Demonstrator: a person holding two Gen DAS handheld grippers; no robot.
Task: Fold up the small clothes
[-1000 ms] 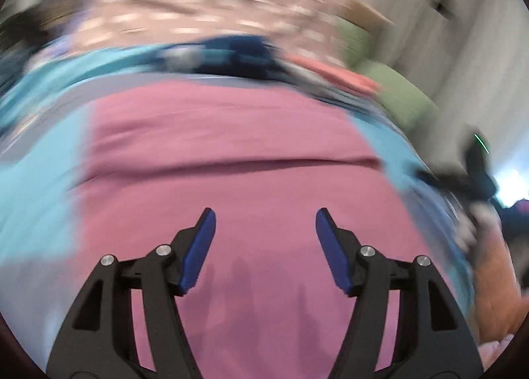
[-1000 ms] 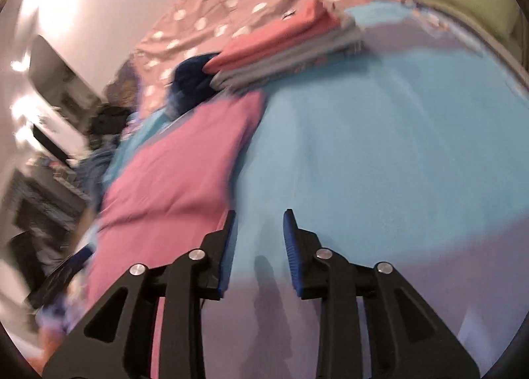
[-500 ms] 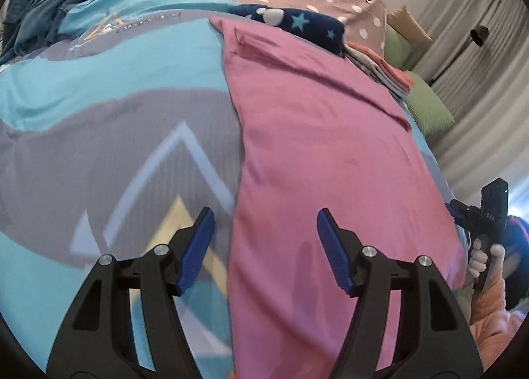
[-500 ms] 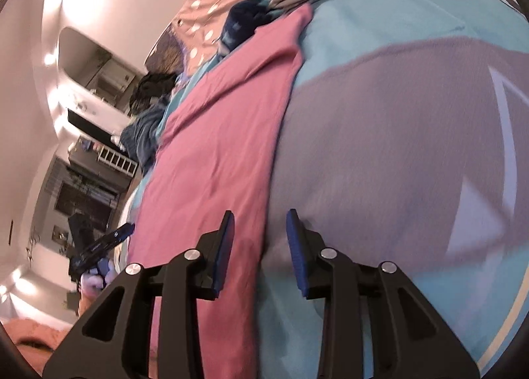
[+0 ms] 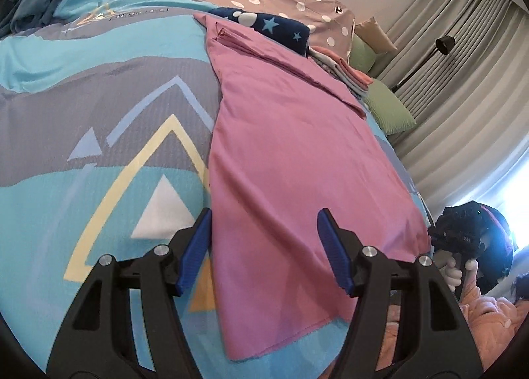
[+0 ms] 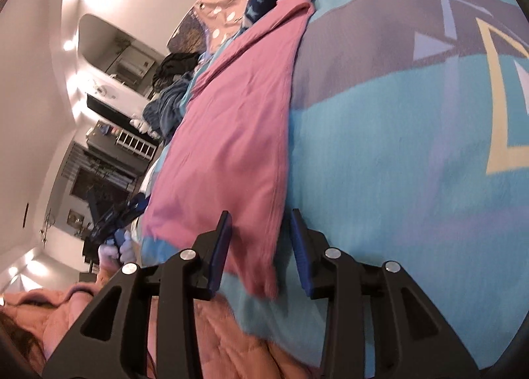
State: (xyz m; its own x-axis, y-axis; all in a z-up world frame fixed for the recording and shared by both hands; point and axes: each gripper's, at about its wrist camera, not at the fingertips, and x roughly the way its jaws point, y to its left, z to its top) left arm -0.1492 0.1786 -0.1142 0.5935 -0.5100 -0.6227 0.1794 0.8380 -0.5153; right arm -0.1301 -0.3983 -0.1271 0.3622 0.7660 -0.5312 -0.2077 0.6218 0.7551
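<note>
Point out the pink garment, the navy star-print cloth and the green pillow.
pink garment (image 5: 297, 161), left wrist view, middle of its flat spread.
navy star-print cloth (image 5: 277, 27), left wrist view, its top surface.
green pillow (image 5: 390, 104), left wrist view, centre of its face.

Daylight floods in past the curtains (image 5: 463, 58) at my left camera's right edge and blows out to white glare there, while the bedspread (image 5: 82, 114) and the pink cloth (image 5: 291, 154) stay evenly lit and sharp. My right camera is softer — its near edge smears with motion blur, and ceiling lamps flare on the wall (image 6: 29, 65). Both pictures bend hard at the rim, with dark corners.
</note>
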